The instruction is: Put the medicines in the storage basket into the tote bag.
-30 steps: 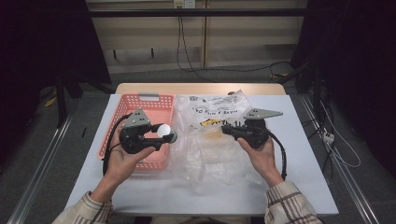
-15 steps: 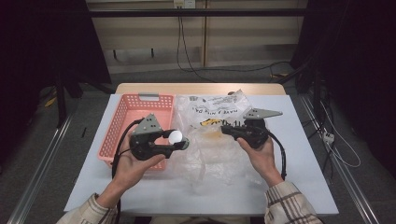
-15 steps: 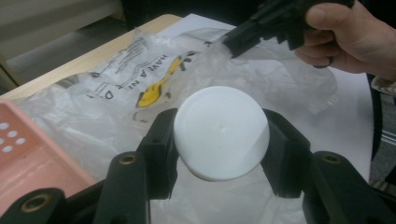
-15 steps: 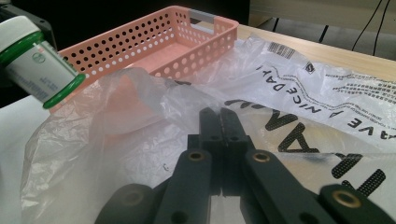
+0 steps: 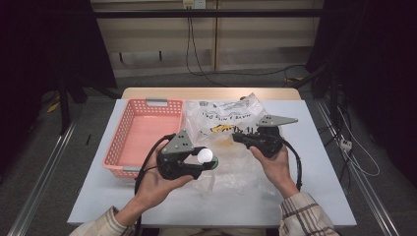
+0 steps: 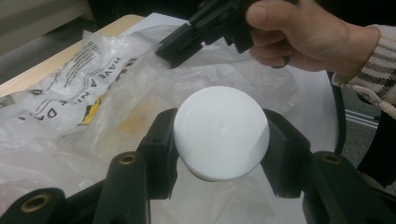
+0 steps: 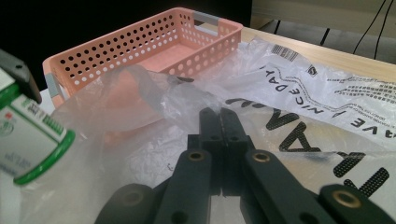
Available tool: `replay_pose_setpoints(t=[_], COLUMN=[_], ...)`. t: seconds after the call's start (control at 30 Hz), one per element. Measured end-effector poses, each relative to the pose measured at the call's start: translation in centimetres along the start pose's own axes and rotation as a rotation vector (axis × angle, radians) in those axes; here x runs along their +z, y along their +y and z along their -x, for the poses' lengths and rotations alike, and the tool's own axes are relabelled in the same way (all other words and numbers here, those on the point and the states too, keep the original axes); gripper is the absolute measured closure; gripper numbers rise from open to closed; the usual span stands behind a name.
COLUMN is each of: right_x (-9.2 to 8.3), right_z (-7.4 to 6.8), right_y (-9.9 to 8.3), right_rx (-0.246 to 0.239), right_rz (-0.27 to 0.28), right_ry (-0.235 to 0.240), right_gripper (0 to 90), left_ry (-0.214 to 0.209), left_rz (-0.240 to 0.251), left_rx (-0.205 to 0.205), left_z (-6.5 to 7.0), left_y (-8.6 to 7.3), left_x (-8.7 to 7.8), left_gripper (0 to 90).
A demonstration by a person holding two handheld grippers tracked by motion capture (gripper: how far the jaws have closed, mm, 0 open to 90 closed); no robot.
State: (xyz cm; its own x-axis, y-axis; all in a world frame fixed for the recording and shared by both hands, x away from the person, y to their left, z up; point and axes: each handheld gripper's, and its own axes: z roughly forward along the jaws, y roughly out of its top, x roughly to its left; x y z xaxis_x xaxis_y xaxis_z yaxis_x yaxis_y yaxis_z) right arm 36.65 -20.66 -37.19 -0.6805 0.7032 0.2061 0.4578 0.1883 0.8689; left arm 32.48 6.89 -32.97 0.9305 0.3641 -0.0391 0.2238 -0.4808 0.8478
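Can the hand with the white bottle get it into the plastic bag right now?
Probably yes: the left gripper holds the white-capped bottle right by the plastic bag, whose edge the right gripper pinches, with nothing between. I can't see how wide the mouth gapes.

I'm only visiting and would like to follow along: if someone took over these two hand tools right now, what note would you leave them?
Left gripper: shut on a white-capped bottle, held above the clear plastic bag.
Right gripper: shut on a fold of the bag, holding its edge up.
Pink basket: at the table's left, nothing seen in it.
Done: bottle gripped, bag pinched.
Left, probably: put the bottle into the bag.
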Motion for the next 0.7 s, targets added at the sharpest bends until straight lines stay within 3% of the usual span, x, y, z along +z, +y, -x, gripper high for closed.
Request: replay_pose_setpoints(t=[0.13, 0.4, 0.6, 0.7], right_x=[0.1, 0.0, 0.1, 0.1], right_z=[-0.2, -0.1, -0.2, -0.2], right_y=[0.1, 0.2, 0.1, 0.2], right_rx=[0.000, -0.004, -0.009, -0.003], right_rz=[0.001, -0.002, -0.009, -0.011], right_ry=[0.005, -0.004, 0.002, -0.004], right_gripper=[90.0, 90.0, 90.0, 90.0], left_ry=[-0.002, -0.022, -0.001, 0.016], left_rz=[-0.011, -0.062, -0.133, -0.140], left_rx=[0.025, 0.003, -0.031, -0.052], left_z=[0.8, 1.3, 0.2, -0.3], left_y=[0.9, 0.5, -0.7, -1.2], left_x=[1.0, 5.0, 8.4, 9.6], left_gripper=[51.1, 51.1, 51.0, 51.0])
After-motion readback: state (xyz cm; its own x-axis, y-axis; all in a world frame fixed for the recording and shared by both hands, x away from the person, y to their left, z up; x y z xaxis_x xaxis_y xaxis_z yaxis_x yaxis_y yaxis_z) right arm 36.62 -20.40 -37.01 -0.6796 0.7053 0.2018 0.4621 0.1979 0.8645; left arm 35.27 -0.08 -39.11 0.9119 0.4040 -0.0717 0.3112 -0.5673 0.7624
